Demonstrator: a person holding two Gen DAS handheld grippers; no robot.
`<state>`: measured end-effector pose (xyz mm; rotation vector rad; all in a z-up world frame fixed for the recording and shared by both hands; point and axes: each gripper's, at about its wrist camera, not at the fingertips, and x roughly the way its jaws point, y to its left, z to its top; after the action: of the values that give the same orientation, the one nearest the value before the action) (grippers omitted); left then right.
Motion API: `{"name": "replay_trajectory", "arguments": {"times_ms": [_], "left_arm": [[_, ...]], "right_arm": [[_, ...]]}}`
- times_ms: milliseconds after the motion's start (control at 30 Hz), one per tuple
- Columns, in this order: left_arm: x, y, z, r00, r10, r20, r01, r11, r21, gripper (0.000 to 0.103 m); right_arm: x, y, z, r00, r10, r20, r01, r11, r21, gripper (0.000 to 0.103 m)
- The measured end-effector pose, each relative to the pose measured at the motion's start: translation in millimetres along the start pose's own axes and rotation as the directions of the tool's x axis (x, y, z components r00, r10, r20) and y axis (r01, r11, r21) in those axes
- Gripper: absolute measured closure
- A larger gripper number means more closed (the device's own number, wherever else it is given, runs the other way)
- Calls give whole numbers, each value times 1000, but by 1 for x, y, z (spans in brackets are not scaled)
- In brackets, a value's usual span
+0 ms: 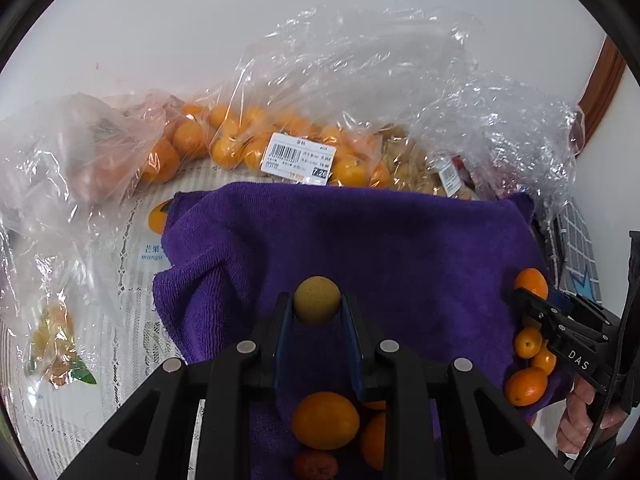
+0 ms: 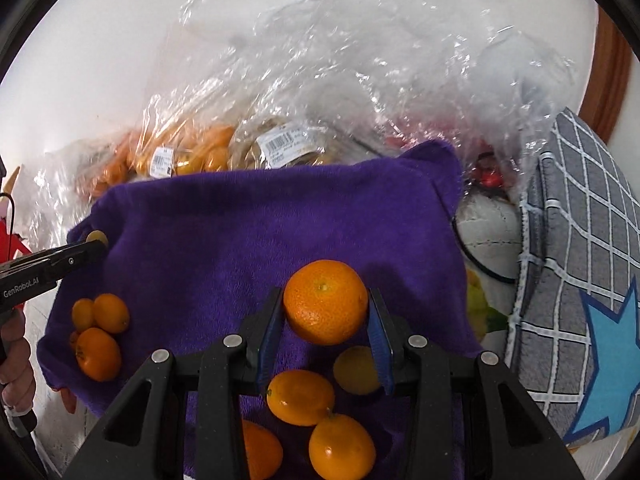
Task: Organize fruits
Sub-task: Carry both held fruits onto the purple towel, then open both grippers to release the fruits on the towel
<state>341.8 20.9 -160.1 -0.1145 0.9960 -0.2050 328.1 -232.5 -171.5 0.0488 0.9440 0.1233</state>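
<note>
Two hand-held claws work over a purple towel spread on a counter, with clear bags of oranges lying behind it. The left claw is closed on a small yellowish-brown round fruit, held above the towel's middle. The right claw grips a mandarin between its blue pads, above loose kumquats lying on the towel. A second cluster of small orange fruits sits at the towel's left edge. The sorting step appears under way; next, each fruit likely needs lowering beside its own kind before release.
</note>
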Motion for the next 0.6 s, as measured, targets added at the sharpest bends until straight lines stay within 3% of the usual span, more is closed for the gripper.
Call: {"name": "replay_trajectory", "arguments": {"times_ms": [533,600], "left_arm": [[16,-2,-11,998,17,-57,-17,1000,-7,78],[16,-1,-11,997,24,-68,-25,1000,-7,75]], "right_arm": [[11,5,-7,1000,-15,-9,15,1000,-20,62],[10,5,-7,1000,-8,-14,7,1000,-22,57]]}}
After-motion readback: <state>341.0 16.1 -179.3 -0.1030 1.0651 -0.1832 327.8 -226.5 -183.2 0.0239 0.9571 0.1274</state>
